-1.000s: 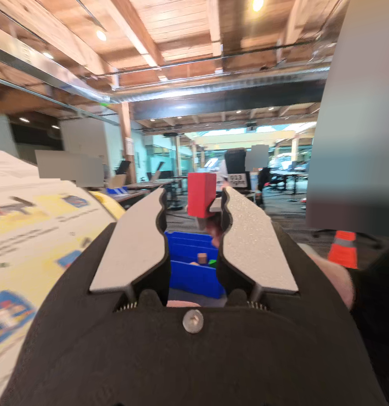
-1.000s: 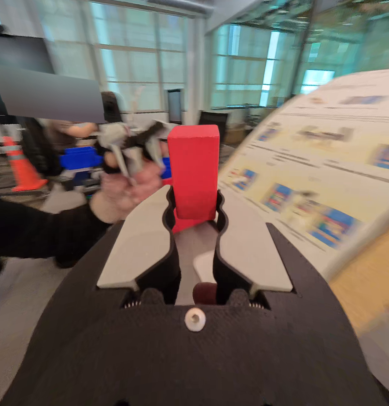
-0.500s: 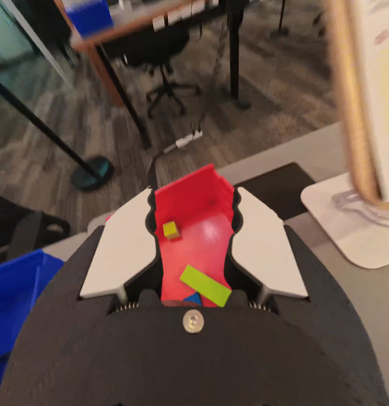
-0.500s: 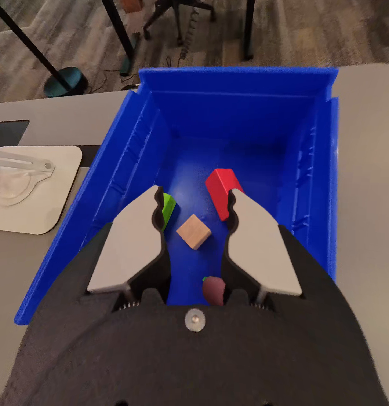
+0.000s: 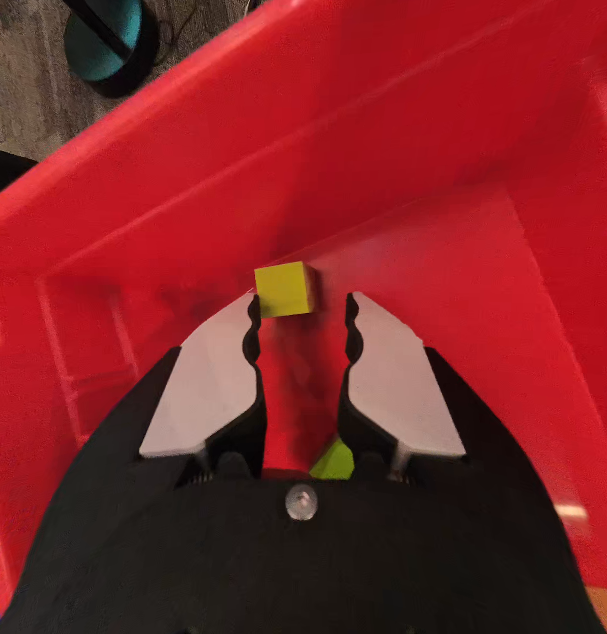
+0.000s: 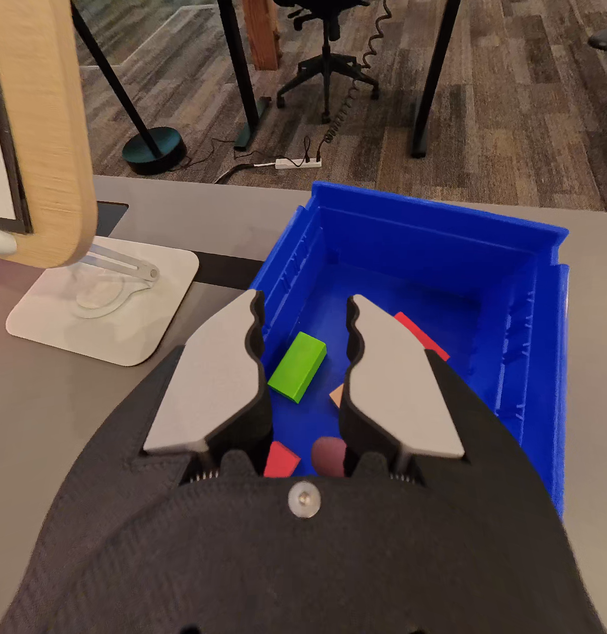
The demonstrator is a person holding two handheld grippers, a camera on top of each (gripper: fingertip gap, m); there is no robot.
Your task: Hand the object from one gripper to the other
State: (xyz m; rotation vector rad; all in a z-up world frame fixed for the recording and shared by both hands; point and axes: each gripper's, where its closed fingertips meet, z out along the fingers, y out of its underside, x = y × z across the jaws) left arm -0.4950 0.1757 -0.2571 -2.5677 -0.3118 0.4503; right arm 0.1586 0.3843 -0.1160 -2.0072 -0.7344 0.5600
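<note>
Red bin [image 5: 364, 154], yellow cube [image 5: 283, 290] seemingly flat, open left fingers [image 5: 223, 360]

Setting: we look down into a red bin [image 5: 432, 137].
Left gripper [image 5: 302, 302]: jaws apart, gripping nothing.
Yellow cube [image 5: 283, 290]: just beyond the fingertips, on the bin floor.

In the left wrist view, the red bin [image 5: 364, 120] walled the frame's top and both sides, leaving bare floor only at centre right. A yellow cube [image 5: 283, 290] stood at the far wall, just past the left gripper [image 5: 302, 302]'s spread tips. In the right wrist view, the blue bin [image 6: 432, 212] lay open at upper right, with a green block [image 6: 297, 367] between the right gripper [image 6: 304, 305]'s parted fingers. A white stand base [image 6: 103, 308] blocked the table at left.
</note>
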